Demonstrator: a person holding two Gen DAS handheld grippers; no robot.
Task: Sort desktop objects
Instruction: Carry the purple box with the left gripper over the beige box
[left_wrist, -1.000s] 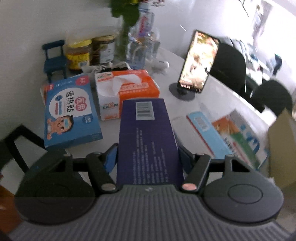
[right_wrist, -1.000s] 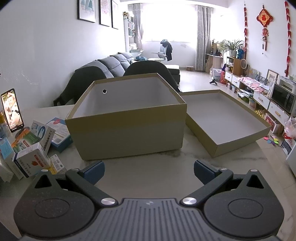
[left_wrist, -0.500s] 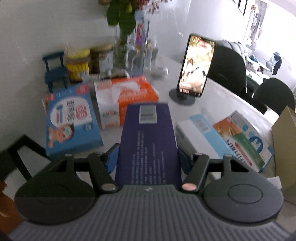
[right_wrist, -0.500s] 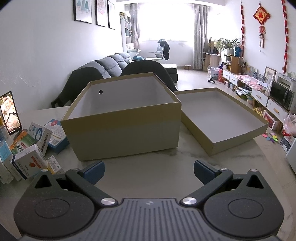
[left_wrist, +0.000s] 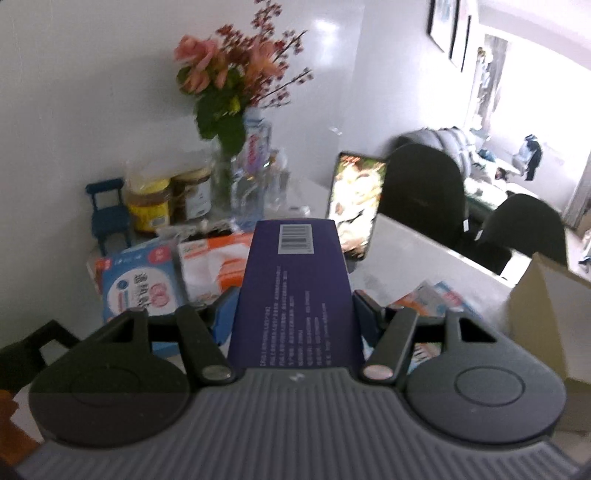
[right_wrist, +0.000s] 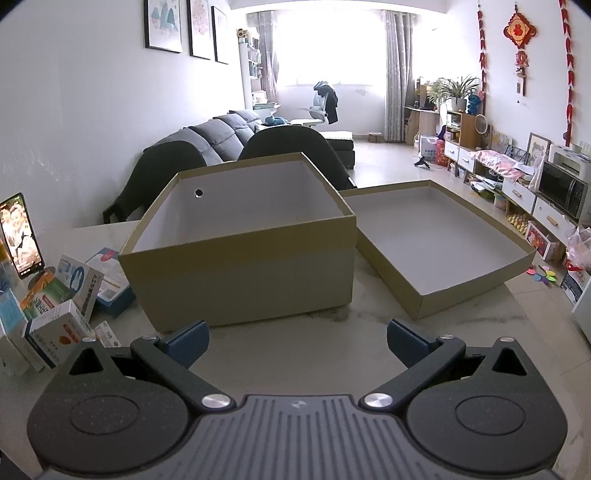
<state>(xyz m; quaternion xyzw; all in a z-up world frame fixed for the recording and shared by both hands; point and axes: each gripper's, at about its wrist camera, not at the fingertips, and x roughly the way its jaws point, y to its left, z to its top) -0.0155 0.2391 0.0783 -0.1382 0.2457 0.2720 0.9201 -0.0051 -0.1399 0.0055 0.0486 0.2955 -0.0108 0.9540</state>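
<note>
- The counter (right_wrist: 295, 354) is pale and marbled and carries everything here.
- The big cardboard box (right_wrist: 243, 273) stands open on it right ahead of my right gripper (right_wrist: 297, 336), with a small round hole in its far wall and only bare white walls showing inside.
- The box lid (right_wrist: 439, 236) lies upside down just beside the box on its right, one corner reaching past the counter's edge.
- My right jaws are spread wide with bare counter between them, gripping nothing.
- My left gripper (left_wrist: 293, 308) has its jaws pinching a long purple box (left_wrist: 293, 291) by its two long sides; the box sticks out forward, held up off the counter, with a barcode label near its far end.
- A corner of the cardboard box shows at the right edge of the left view.
- A blue medicine box (left_wrist: 142, 288) and an orange tissue pack (left_wrist: 214, 266) lie on the counter beyond the left jaws, side by side.
- A pile of small medicine boxes (right_wrist: 55, 295) leans together left of the cardboard box.
- A phone (left_wrist: 354, 206) stands upright with its screen lit, past the purple box's far end.
- A vase of pink flowers (left_wrist: 229, 110), a water bottle (left_wrist: 255, 162), two jars (left_wrist: 170, 203) and a tiny blue chair (left_wrist: 109, 210) stand along the wall.
</note>
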